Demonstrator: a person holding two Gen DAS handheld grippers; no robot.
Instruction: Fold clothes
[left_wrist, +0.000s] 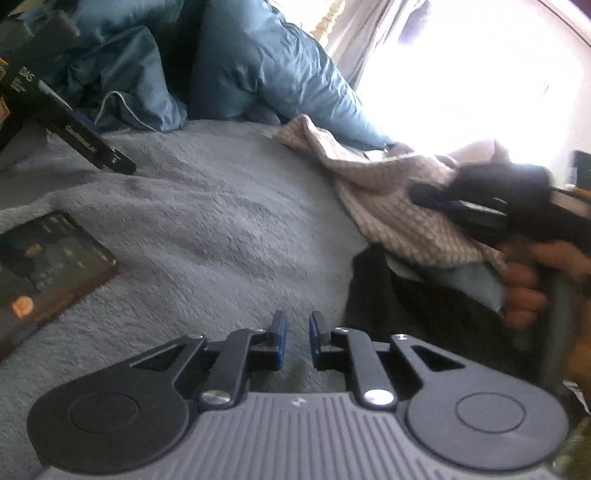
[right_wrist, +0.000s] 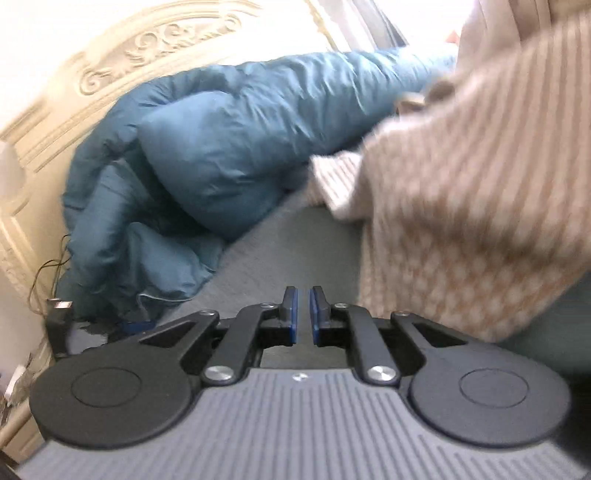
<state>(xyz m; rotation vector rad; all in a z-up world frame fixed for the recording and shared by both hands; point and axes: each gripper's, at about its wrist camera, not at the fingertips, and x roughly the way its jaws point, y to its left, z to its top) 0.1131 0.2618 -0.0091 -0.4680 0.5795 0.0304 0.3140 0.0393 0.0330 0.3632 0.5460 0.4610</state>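
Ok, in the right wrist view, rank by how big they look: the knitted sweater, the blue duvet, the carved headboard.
Largest to smallest as they look:
1. blue duvet
2. knitted sweater, a close second, but it hangs near the camera and runs off frame, so this ranking is unsure
3. carved headboard, mostly hidden behind the duvet

White lettering on black stand (left_wrist: 22, 83), too blurred to read; box (left_wrist: 48, 266) print likewise (glare, motion blur).

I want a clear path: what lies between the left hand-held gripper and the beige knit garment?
Only bare grey-blue blanket, as the left wrist view shows, between the left hand-held gripper and the beige knit garment.
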